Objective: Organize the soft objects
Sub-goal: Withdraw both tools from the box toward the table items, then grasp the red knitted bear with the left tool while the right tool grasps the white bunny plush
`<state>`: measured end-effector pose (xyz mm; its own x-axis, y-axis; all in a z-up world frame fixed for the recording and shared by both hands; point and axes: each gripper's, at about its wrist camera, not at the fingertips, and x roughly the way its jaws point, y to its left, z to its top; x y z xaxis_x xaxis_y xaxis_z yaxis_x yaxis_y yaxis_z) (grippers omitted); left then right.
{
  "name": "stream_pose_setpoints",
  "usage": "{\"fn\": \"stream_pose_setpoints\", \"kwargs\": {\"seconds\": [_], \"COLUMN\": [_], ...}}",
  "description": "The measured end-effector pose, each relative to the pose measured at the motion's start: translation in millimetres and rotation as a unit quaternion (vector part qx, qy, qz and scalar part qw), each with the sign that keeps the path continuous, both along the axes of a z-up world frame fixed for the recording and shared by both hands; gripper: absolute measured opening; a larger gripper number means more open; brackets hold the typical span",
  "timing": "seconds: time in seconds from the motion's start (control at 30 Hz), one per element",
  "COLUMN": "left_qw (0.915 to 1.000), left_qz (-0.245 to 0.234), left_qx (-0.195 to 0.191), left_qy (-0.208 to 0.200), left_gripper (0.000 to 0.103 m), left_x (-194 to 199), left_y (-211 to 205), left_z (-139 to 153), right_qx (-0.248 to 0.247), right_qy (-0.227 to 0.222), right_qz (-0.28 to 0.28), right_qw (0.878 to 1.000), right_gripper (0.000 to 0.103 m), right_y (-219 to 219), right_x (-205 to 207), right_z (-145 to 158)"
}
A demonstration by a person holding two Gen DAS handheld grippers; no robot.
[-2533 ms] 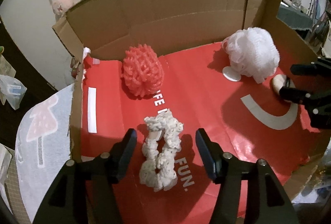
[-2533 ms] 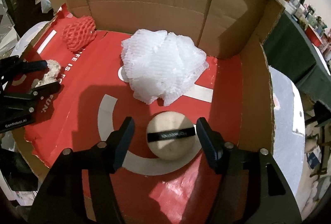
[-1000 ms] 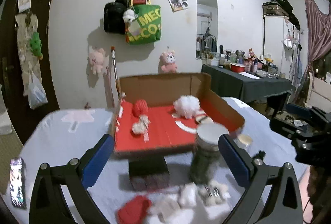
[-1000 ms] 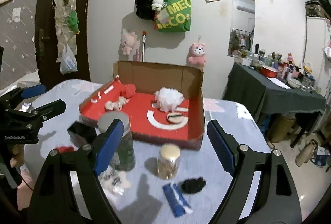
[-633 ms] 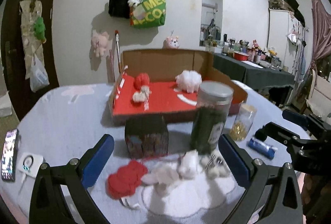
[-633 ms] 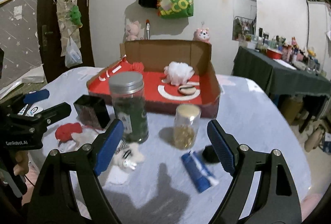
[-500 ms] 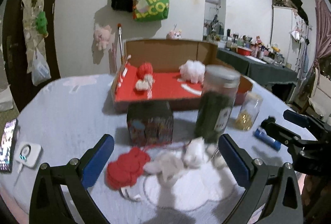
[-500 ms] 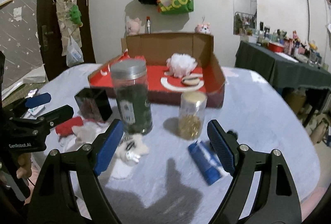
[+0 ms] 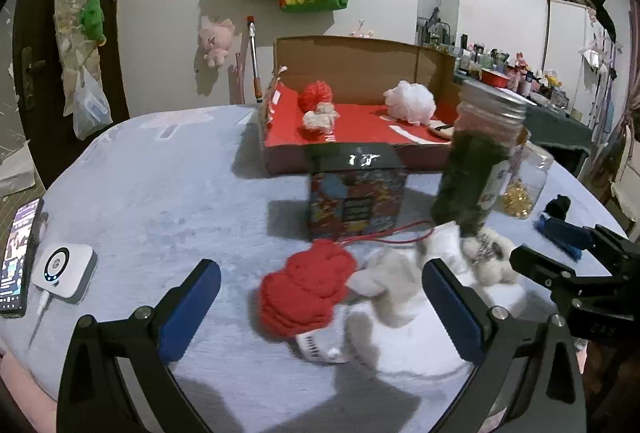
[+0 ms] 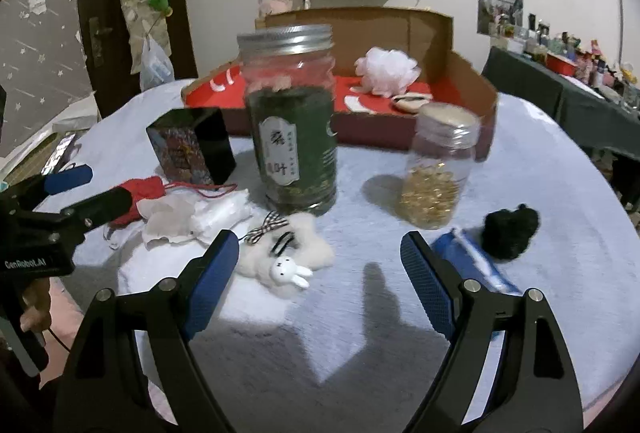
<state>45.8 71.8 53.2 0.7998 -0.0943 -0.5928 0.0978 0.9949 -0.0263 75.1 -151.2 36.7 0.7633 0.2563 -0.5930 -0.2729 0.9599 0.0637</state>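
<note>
A knitted red pouch (image 9: 306,291), lumpy and rounded with a thin red cord, lies on the fuzzy pale desk (image 9: 160,193) just in front of the glossy printed box (image 9: 354,193). Crumpled white cloths (image 10: 192,215) touch it. Both the left tool (image 9: 320,297) and right tool (image 10: 320,269) stand apart, empty.

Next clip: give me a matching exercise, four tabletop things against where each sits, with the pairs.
Things:
1. white mesh pouf
2. red knitted piece
3. black fluffy ball
4. green-filled jar

Places:
A. between the left claw's open fingers
B. inside the cardboard box
C. beside the blue tube
D. upright, beside the patterned tin

Pairs: 1-B, 2-A, 3-C, 4-D
</note>
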Motion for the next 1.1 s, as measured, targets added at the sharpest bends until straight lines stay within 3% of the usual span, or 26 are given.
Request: {"fn": "stream_pose_setpoints", "kwargs": {"seconds": [0.23, 0.47, 0.57, 0.6, 0.63, 0.93, 1.1], "left_qw": [0.9995, 0.9983, 0.9966, 0.9957, 0.9944, 0.9968, 0.9955], "left_qz": [0.004, -0.019, -0.05, -0.06, -0.073, -0.06, -0.085], "left_qx": [0.013, 0.009, -0.014, -0.021, -0.028, -0.028, -0.037], "left_qy": [0.028, 0.055, 0.064, 0.067, 0.071, 0.045, 0.023], "left_gripper": [0.098, 0.086, 0.061, 0.055, 0.046, 0.043, 0.043], "left_x": [10, 24, 26, 27, 27, 14, 8], "left_y": [19, 23, 23, 22, 21, 22, 8], "left_z": [-12, -24, -25, -25, -25, 0, 22], "right_qx": [0.003, -0.009, -0.016, -0.017, -0.021, -0.004, -0.003], "right_qy": [0.03, 0.043, 0.039, 0.039, 0.04, 0.035, 0.027], "right_qz": [0.018, 0.027, 0.036, 0.038, 0.037, 0.052, 0.053], "right_qw": [0.999, 0.999, 0.998, 0.998, 0.998, 0.998, 0.998], "right_gripper": [0.083, 0.083, 0.075, 0.063, 0.059, 0.058, 0.058], "right_y": [13, 25, 28, 29, 29, 19, 9], "right_x": [13, 22, 20, 20, 21, 14, 9], "right_z": [-12, -19, -20, -20, -21, -13, 0]}}
